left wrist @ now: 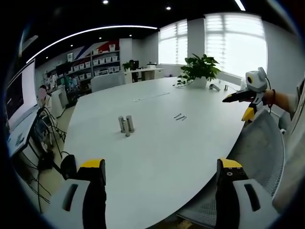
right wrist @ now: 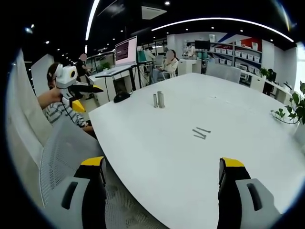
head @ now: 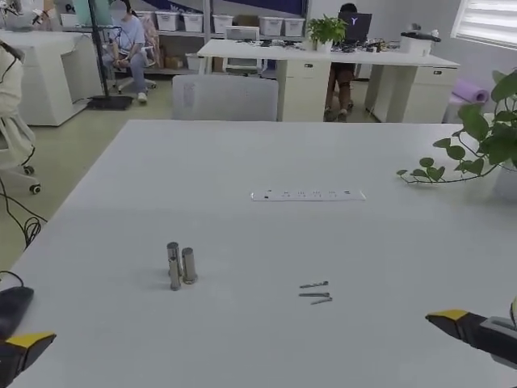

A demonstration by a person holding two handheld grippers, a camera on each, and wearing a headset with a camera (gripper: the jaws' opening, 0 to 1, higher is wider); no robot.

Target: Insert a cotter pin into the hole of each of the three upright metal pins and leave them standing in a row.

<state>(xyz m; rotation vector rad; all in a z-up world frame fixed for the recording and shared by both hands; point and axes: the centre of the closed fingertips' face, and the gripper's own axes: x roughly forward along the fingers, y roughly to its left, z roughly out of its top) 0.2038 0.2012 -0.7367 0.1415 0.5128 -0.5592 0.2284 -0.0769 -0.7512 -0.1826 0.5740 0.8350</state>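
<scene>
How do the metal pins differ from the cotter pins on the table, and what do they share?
The metal pins stand upright; the cotter pins lie flat. The metal pins are thick cylinders; the cotter pins are thin slivers. The metal pins cluster tightly; the cotter pins lie side by side. Both are grey metal, three each, on the white table.

Dull grey metal pins (head: 181, 265) stand on a smooth matt white table (head: 242, 162).
</scene>
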